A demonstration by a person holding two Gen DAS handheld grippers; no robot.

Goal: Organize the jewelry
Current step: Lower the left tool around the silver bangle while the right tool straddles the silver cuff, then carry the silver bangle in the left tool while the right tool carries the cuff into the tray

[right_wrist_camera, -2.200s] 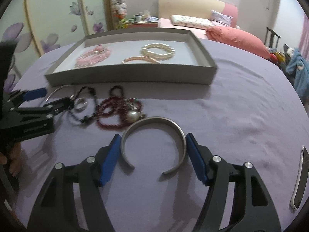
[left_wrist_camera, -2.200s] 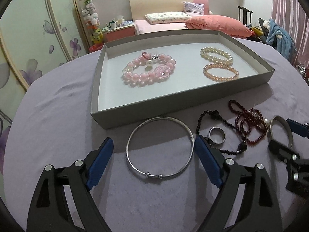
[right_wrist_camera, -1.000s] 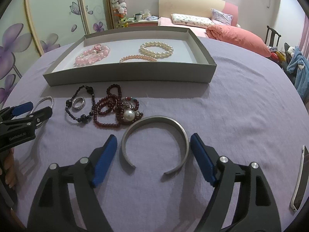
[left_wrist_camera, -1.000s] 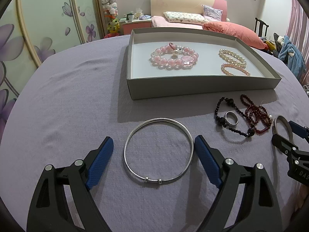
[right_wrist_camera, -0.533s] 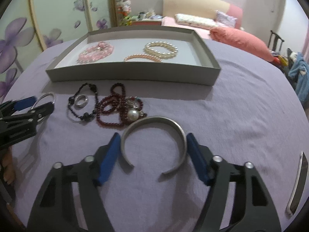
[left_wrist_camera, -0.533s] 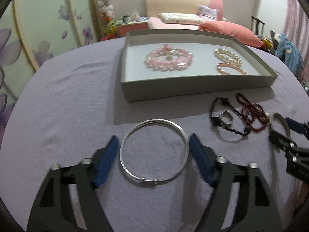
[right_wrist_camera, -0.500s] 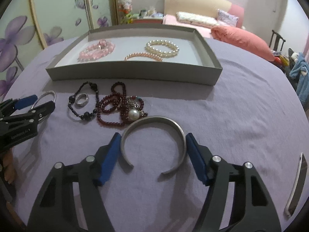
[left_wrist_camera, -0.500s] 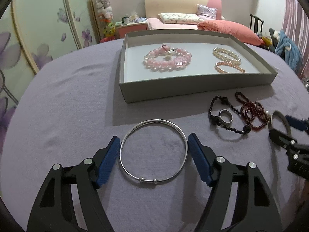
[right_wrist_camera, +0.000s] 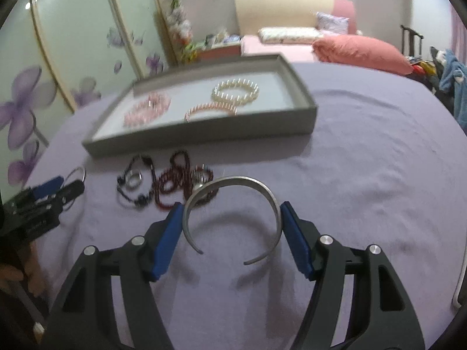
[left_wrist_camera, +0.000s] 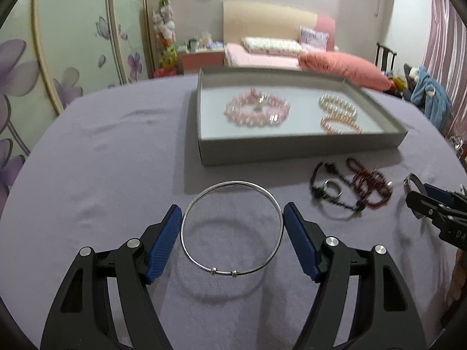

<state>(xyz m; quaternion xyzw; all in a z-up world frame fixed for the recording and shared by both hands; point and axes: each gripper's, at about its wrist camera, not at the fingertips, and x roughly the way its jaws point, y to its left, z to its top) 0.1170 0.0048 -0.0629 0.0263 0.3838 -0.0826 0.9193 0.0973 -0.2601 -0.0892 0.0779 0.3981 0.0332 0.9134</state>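
Observation:
My left gripper (left_wrist_camera: pixel 232 229) is shut on a thin silver bangle (left_wrist_camera: pixel 232 272) and holds it above the purple cloth; its shadow lies below. My right gripper (right_wrist_camera: pixel 232 221) is shut on an open silver cuff (right_wrist_camera: pixel 233 179), also lifted off the cloth. A grey tray (left_wrist_camera: pixel 292 148) ahead holds a pink bead bracelet (left_wrist_camera: pixel 256 112), a white pearl bracelet (left_wrist_camera: pixel 338 106) and a peach bead bracelet (left_wrist_camera: pixel 340 125). Loose on the cloth lie a black bead bracelet with a ring (left_wrist_camera: pixel 329 191) and dark red beads (left_wrist_camera: pixel 370 180).
The table is covered in purple cloth (left_wrist_camera: pixel 102 160). A white object (right_wrist_camera: pixel 461 285) lies at the right edge in the right wrist view. A bed with pink pillows (left_wrist_camera: pixel 335 64) and flowered wardrobe doors (left_wrist_camera: pixel 58 58) stand behind.
Both grippers have closed onto their pieces and lifted them off the cloth. Both views have pulled back and tilted; the tray looks farther away.

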